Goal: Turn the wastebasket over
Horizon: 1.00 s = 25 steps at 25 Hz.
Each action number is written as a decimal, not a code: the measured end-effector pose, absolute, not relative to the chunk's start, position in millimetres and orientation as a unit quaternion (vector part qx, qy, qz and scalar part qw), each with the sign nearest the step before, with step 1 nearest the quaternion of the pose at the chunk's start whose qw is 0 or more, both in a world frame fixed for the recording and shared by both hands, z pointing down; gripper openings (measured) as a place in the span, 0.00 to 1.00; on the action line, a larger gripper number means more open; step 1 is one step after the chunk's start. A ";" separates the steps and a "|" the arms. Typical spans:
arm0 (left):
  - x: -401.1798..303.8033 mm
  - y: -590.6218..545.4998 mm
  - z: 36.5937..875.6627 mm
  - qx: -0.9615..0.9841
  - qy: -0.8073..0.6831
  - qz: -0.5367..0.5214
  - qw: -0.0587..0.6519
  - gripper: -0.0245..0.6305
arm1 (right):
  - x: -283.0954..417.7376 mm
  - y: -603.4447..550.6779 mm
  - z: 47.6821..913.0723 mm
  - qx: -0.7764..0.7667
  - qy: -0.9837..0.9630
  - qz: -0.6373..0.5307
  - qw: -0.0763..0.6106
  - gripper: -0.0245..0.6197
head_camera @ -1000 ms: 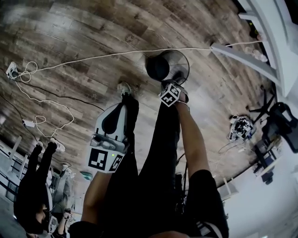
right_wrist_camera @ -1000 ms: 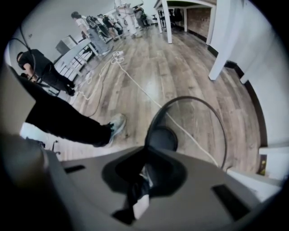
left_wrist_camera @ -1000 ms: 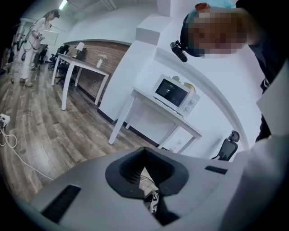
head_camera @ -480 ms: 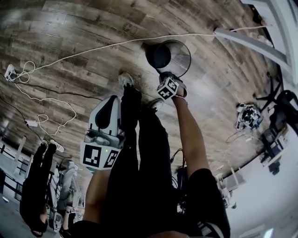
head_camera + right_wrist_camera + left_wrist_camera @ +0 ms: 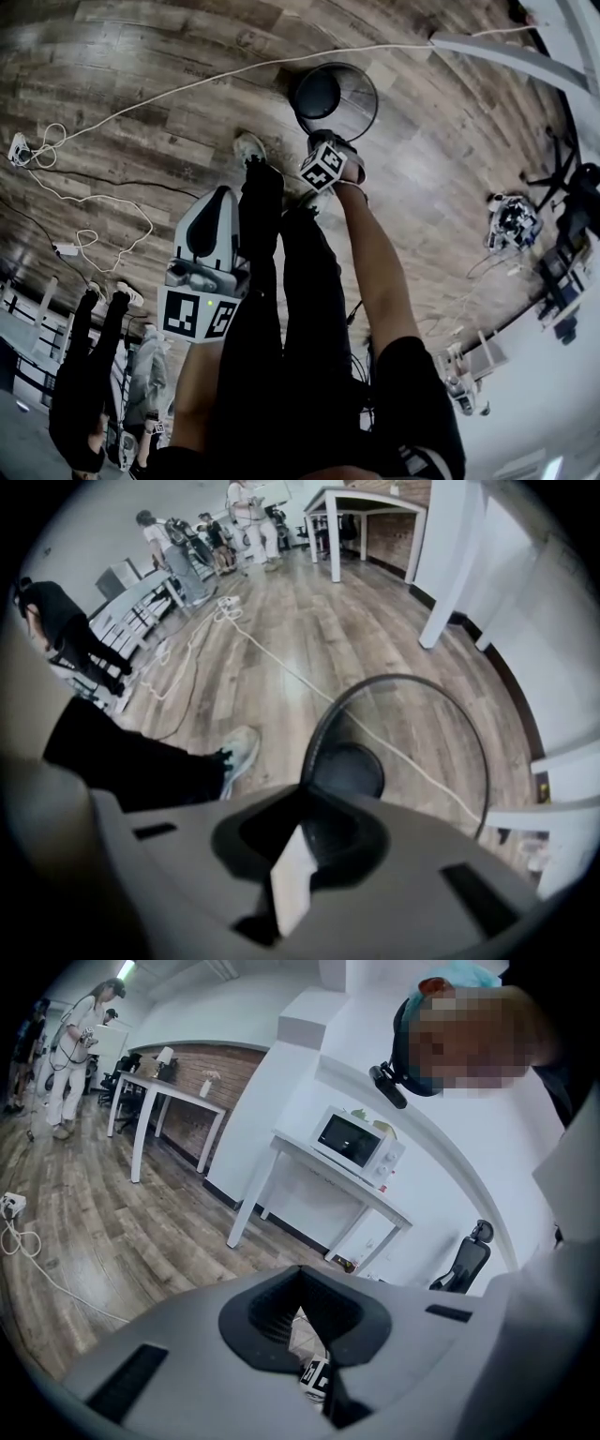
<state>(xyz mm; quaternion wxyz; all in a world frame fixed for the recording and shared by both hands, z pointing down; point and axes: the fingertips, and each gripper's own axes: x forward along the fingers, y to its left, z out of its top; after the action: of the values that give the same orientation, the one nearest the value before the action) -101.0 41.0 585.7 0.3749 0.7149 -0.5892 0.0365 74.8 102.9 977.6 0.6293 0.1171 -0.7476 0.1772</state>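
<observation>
- The wastebasket (image 5: 354, 92) stood upright on the wood floor, far of the person's feet, with its mouth up and its dark base showing through the wire wall. It had not yet been turned.
- The right gripper (image 5: 330, 150) was stretched down on a straight arm to the basket's near rim, probably because the rim is the easiest edge by which to tip a light wire basket.
- The left gripper (image 5: 222, 199) was held back near the body on the left, well apart from the basket. It looked spare for this step.
- A white cable (image 5: 187, 89) ran across the floor just beyond the basket, and a shoe (image 5: 249, 148) stood to the basket's near left.
- Only the right gripper view showed the right gripper's (image 5: 302, 832) jaws. They stood a little apart, with a pale wedge of gap between them. The left arc of the wastebasket's (image 5: 347, 769) rim ran down to their tips and did not look clamped yet.
- Only the left gripper view showed that the left gripper (image 5: 300, 1321) was released and empty, with floor visible through the slit between its jaws. That view pointed away from the basket, toward a microwave (image 5: 356, 1138) on a white table, so it showed nothing of the task.
- The head view alone showed how both grippers lay relative to the basket.
</observation>
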 end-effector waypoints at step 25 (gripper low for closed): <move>-82.4 105.5 595.7 0.715 -0.599 0.054 0.357 0.09 | 65.4 138.3 1003.6 0.146 -0.758 0.144 0.619 0.13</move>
<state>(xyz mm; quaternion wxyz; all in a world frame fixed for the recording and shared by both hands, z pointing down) -82.4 105.5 595.7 0.3568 0.7152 -0.5986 0.0540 65.4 138.3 1003.6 0.6191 0.1463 -0.7580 0.1436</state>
